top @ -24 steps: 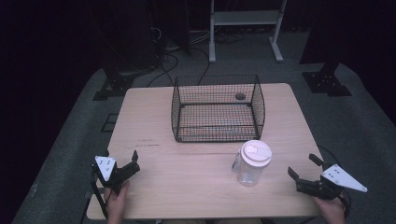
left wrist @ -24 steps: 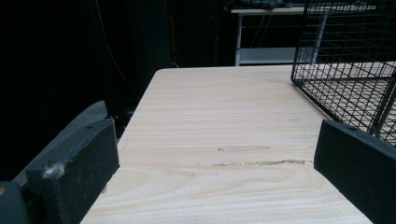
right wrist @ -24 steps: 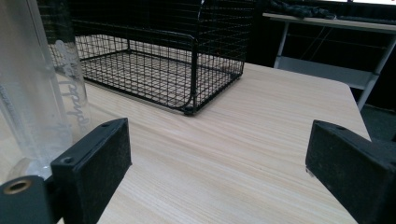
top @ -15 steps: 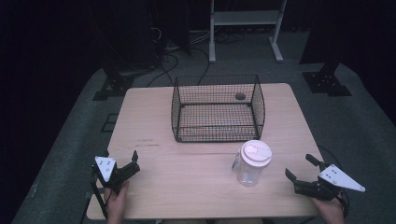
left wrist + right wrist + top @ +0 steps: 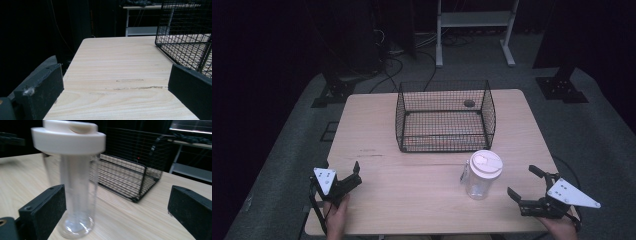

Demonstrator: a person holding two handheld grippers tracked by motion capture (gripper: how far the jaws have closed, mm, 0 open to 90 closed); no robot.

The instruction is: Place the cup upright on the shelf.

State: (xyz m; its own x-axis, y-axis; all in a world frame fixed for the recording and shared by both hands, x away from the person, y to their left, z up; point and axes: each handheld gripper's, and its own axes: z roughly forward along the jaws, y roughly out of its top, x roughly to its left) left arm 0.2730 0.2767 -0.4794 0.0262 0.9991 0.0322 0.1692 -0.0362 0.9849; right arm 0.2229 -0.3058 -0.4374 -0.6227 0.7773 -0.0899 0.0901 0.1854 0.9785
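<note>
Nearest the person, the right gripper [image 5: 526,186] sits low at the bench [image 5: 422,210] edge, jaws spread wide and empty, aimed at the clear bottle [image 5: 481,176] with its white lid [image 5: 486,163], which stands upright just beside it. The left gripper [image 5: 353,176] rests wide and empty, well apart. Judged as the approach step: next, slide the jaws around the bottle's body, then close. Beyond stands the wire basket [image 5: 445,116].

A clear bottle [image 5: 72,195] with a white lid [image 5: 68,136] stands upright on the wooden table [image 5: 130,220], just ahead of the right gripper [image 5: 116,210], jaws wide apart; a wire basket [image 5: 130,170] sits behind.
</note>
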